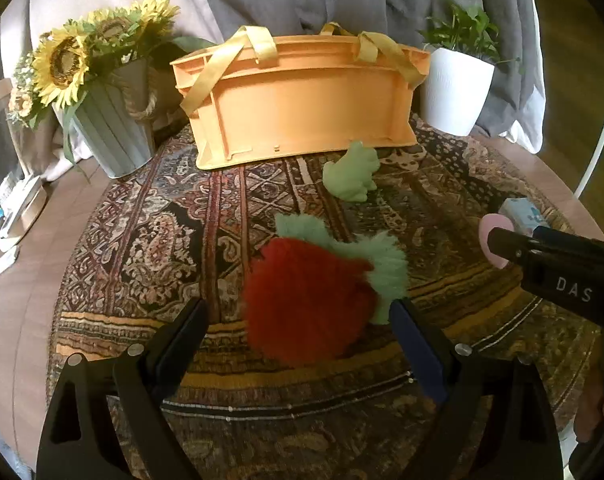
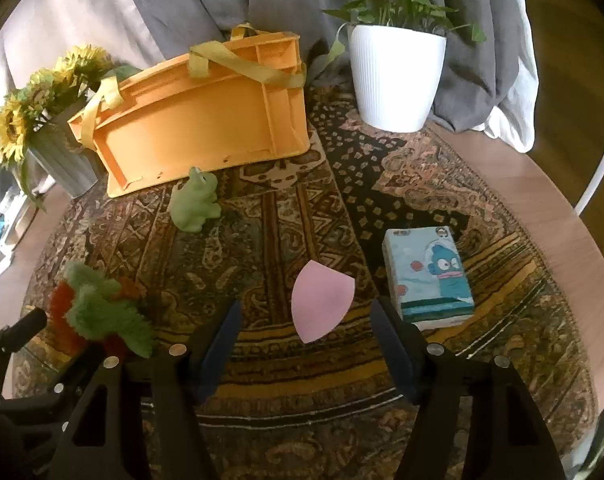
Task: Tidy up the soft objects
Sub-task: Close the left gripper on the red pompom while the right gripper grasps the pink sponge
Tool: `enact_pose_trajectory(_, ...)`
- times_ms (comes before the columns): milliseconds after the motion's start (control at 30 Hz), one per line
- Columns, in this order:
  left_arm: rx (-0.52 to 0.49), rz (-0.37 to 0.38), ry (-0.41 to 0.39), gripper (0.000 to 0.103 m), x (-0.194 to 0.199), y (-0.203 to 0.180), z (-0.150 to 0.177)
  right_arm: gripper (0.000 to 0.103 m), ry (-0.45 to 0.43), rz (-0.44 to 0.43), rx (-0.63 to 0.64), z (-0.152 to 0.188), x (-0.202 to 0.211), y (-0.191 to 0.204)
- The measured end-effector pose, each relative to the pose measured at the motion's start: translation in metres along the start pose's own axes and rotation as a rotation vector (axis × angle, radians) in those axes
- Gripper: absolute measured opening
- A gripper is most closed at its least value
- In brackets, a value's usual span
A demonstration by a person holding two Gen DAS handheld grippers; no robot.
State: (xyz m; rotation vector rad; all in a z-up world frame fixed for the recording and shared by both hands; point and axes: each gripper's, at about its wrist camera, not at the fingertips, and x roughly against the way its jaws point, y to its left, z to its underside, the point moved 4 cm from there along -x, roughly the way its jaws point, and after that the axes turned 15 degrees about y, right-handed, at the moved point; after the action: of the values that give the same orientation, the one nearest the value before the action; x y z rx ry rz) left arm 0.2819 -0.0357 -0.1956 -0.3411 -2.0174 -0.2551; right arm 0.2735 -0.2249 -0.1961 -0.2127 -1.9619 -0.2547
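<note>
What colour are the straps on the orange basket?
Yellow straps on the basket, clearest in the left wrist view.

A round wooden table carries a patterned rug; a white plant pot sits at the rug's far right edge, a sunflower pot at the far left.

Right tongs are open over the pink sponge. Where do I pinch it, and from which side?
Grip the pink sponge across its wide middle, coming straight down from above with the right tongs. It lies flat on the rug, its point aimed at the tongs, so the curved sides face the pads.
</note>
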Motion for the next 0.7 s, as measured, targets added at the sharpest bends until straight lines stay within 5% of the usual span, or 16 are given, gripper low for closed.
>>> enact_pose_trajectory(700,-0.039,0.052,0.034,0.045,-0.030,-0.007,-0.009,0.051,0.017,0.015,-0.043,-0.007,-0.031,-0.010)
